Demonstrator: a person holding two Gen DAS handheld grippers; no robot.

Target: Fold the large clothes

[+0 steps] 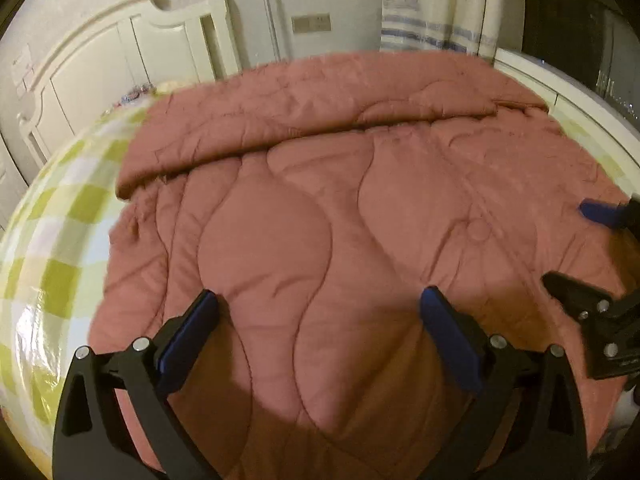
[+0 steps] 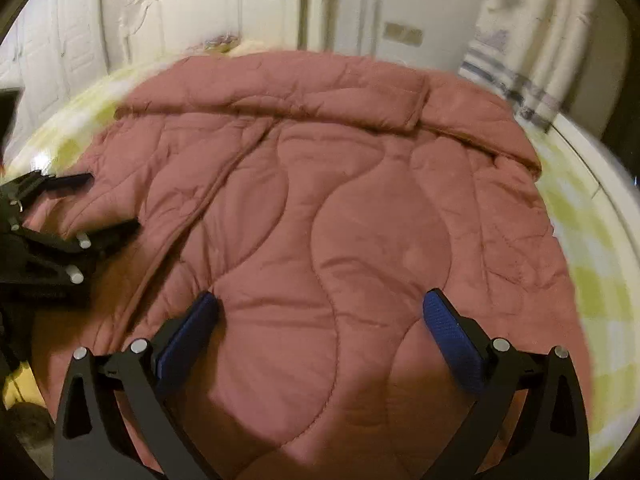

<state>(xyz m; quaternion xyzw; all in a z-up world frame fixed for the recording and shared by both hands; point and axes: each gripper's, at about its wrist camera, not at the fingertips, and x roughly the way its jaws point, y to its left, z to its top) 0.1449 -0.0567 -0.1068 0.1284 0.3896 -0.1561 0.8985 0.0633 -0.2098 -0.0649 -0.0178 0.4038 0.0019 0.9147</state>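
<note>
Across the bed (image 1: 52, 264) with its green-and-white checked sheet we see one large pink quilted garment or cover (image 1: 304, 216) spread flat, taking up most of the mattress in both views. Its far edge is turned back on itself into one long folded band (image 1: 320, 120) that runs from side to side. We count one bed, one pink quilted piece and one fold in it.

Behind the bed stands one white headboard (image 1: 120, 48) with a knobbed post. On the wall beside it sits one beige switch plate (image 1: 311, 23). We can read no writing, label or brand anywhere.

We hold two grippers. Our left gripper (image 1: 320, 300) hovers over the near part of the pink fabric with its two blue-padded fingers (image 1: 188, 336) spread wide, clasping nothing. Our right gripper (image 2: 320, 300) is likewise spread wide over the fabric, nothing between its blue pads (image 2: 452, 332).

Only the left wrist view shows the striped curtain (image 1: 432, 12) sharply, plus a dark window (image 1: 580, 32) at far right. That view catches the right gripper at its right edge. The right wrist view instead catches the left gripper at its left edge, lying low near the fabric, and its background is blurred.
</note>
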